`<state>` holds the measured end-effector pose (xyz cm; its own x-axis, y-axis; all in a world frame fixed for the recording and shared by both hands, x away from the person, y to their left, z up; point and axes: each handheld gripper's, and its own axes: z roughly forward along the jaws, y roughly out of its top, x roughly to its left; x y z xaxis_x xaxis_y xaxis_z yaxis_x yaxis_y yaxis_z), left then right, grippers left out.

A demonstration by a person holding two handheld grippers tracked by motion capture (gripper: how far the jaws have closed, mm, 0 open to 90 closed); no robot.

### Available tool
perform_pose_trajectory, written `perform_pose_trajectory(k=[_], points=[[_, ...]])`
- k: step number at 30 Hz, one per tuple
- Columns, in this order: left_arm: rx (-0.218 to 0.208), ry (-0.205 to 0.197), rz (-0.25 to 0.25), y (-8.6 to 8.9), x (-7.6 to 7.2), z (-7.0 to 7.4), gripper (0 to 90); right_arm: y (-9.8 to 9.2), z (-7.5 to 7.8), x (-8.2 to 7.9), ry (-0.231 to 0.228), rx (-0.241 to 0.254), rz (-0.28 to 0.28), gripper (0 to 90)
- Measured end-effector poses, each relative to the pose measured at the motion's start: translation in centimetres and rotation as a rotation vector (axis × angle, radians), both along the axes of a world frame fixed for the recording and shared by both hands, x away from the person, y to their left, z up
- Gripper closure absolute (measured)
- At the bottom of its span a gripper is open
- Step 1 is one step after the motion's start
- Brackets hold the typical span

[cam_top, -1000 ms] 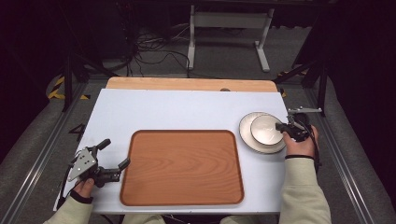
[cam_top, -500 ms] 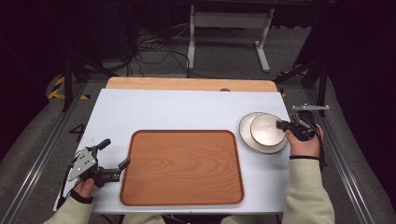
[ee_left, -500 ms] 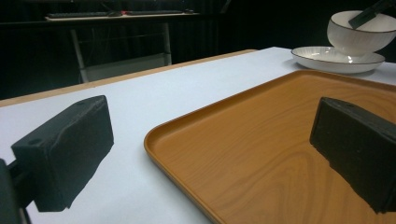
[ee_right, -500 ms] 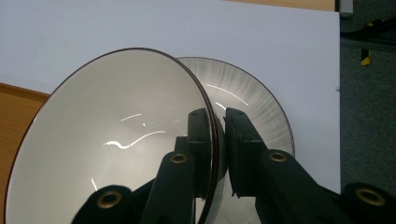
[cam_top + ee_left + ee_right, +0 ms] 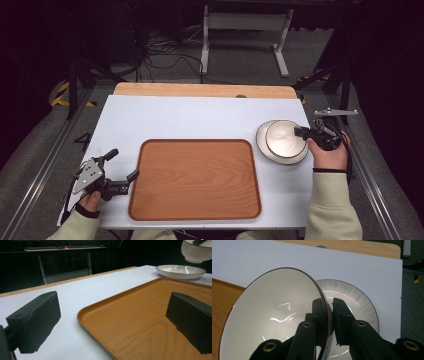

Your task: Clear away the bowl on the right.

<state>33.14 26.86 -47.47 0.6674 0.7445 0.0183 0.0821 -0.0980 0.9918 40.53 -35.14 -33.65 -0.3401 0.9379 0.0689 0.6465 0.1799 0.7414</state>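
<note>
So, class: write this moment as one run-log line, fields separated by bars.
right hand-held gripper: shut on bowl rim, bowl above plate | left hand-held gripper: open, by tray

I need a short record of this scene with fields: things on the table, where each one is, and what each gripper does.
table: white top, wooden strip at far edge
tray: wooden, nothing on it, near middle of table
plate: white, dark rim, on table to the right of tray
bowl: white, lifted above plate, tilted
right gripper: shut on bowl rim, one jaw inside, one outside
left gripper: open, holds nothing, at left edge of tray
</note>
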Motion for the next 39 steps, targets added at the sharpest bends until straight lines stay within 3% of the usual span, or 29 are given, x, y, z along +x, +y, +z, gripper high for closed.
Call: perform_pose_trajectory(k=[13, 16, 21, 27, 39], points=[[-0.001, -0.002, 0.001, 0.0, 0.0, 0.0, 0.2, 1.8, 1.4, -0.8, -0.002, 0.01, 0.082, 80.1], [-0.003, -0.002, 0.002, 0.0, 0.0, 0.0, 0.2, 2.9, 1.3, -0.7, 0.014, 0.036, 0.137, 80.1], [-0.002, 0.0, 0.001, 0.0, 0.0, 0.0, 0.2, 4.2, 1.3, -0.6, 0.025, 0.039, 0.178, 80.1], [0.0, -0.001, 0.001, 0.0, 0.0, 0.0, 0.2, 5.9, 0.8, -0.3, 0.043, 0.077, 0.248, 79.9], [0.0, 0.0, 0.001, 0.0, 0.0, 0.0, 0.2, 8.7, 0.7, -0.3, 0.055, 0.071, 0.312, 79.8]])
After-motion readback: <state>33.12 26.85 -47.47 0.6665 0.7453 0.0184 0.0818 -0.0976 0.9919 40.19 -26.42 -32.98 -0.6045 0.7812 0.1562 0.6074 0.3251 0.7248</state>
